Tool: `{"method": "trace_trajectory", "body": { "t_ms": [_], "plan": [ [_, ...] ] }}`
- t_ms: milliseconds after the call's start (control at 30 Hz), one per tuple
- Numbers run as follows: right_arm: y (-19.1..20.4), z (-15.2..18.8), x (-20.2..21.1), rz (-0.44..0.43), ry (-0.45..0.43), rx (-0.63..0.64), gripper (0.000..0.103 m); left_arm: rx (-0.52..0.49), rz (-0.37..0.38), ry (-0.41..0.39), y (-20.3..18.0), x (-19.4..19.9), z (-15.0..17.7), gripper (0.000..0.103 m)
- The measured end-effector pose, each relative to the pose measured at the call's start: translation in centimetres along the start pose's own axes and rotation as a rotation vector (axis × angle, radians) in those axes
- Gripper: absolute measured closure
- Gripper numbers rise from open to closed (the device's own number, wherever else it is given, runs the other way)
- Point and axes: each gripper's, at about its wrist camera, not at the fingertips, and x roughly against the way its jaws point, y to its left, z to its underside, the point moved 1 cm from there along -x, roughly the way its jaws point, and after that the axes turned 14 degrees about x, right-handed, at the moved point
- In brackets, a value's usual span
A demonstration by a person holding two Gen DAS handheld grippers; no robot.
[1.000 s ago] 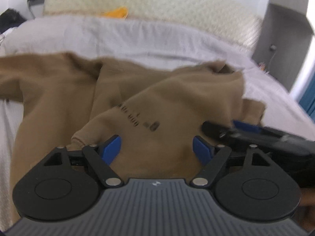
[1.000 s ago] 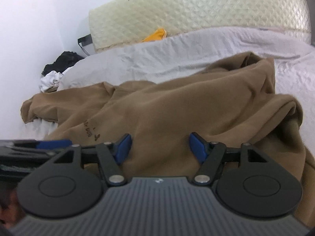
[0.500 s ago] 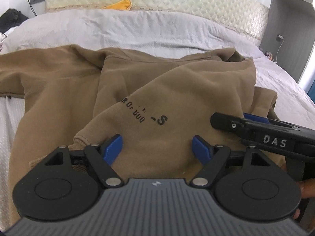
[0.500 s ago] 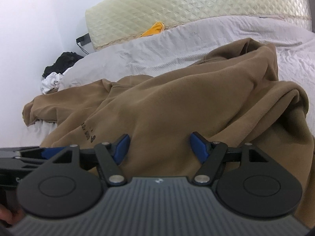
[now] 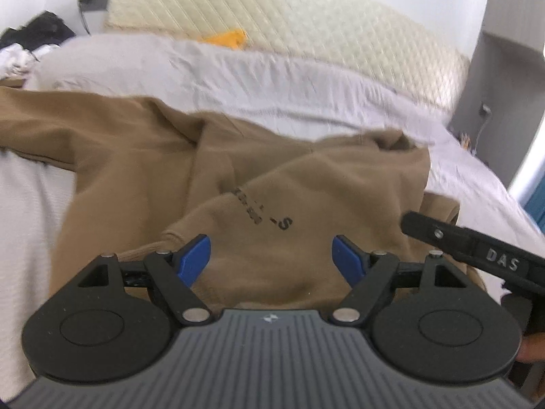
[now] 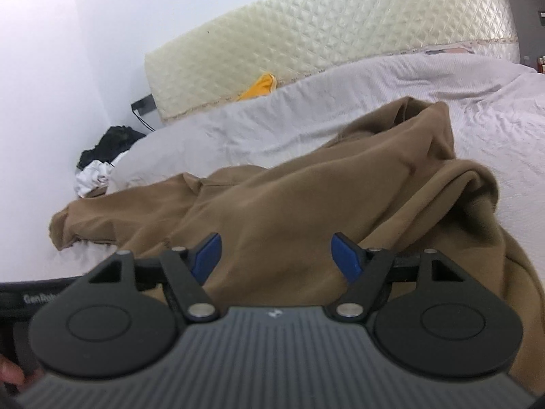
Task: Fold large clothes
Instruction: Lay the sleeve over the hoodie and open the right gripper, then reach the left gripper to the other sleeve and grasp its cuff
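A large brown hoodie [image 5: 259,184] with black lettering lies rumpled on the bed, one part folded over itself; it also fills the right wrist view [image 6: 306,204]. My left gripper [image 5: 271,257] is open and empty just above the hoodie's near folded edge. My right gripper [image 6: 275,255] is open and empty above the hoodie's near side. The right gripper's body shows at the right of the left wrist view [image 5: 477,252]. The left gripper's body shows at the left edge of the right wrist view [image 6: 30,300].
The bed has a pale grey sheet [image 5: 238,78] and a cream quilted headboard [image 6: 340,34]. A yellow item [image 6: 259,85] lies by the headboard. Dark and white clothes [image 6: 102,156] are piled at the bed's far left. A grey cabinet [image 5: 504,78] stands to the right.
Both grippers have drawn back and risen slightly over the hoodie; both stay open. The hoodie has not visibly moved.
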Motion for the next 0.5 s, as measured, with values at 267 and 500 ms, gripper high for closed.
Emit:
{"method": "trace_trajectory", "body": {
  "t_ms": [267, 500],
  "plan": [
    [1.2, -0.7, 5.0, 0.017, -0.038, 0.019, 0.03, 0.002, 0.002, -0.107, -0.3, 7.0, 0.1, 0.021],
    [2.0, 0.1, 7.9, -0.009, -0.055, -0.03, 0.03, 0.059, -0.071, -0.172, 1.9, 11.6, -0.1, 0.021]
  ]
}}
